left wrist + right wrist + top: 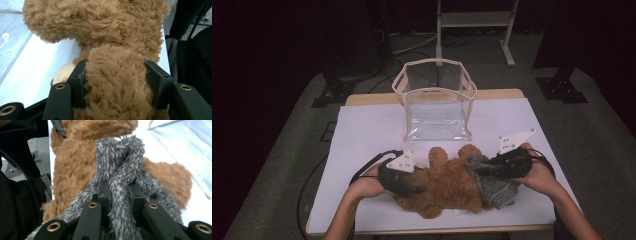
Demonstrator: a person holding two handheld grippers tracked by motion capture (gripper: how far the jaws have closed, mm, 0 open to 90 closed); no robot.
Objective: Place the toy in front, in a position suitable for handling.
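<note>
- Where the white bench (362,130) nears the person, a brown teddy bear (447,185) lies flat, a grey scarf (492,185) at its right end.
- The left tool (404,182) is clenched around a furry limb of the bear, jaws pressing both sides.
- The right tool (507,165) grips a fold of the scarf tightly.
- A clear plastic bag (437,100) stands open behind the bear, apart from it.

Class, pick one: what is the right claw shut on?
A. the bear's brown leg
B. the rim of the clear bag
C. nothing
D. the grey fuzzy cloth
D: in the right gripper view the right claw pinches a fold of the grey fuzzy cloth between its jaws, over the brown teddy bear.
</note>
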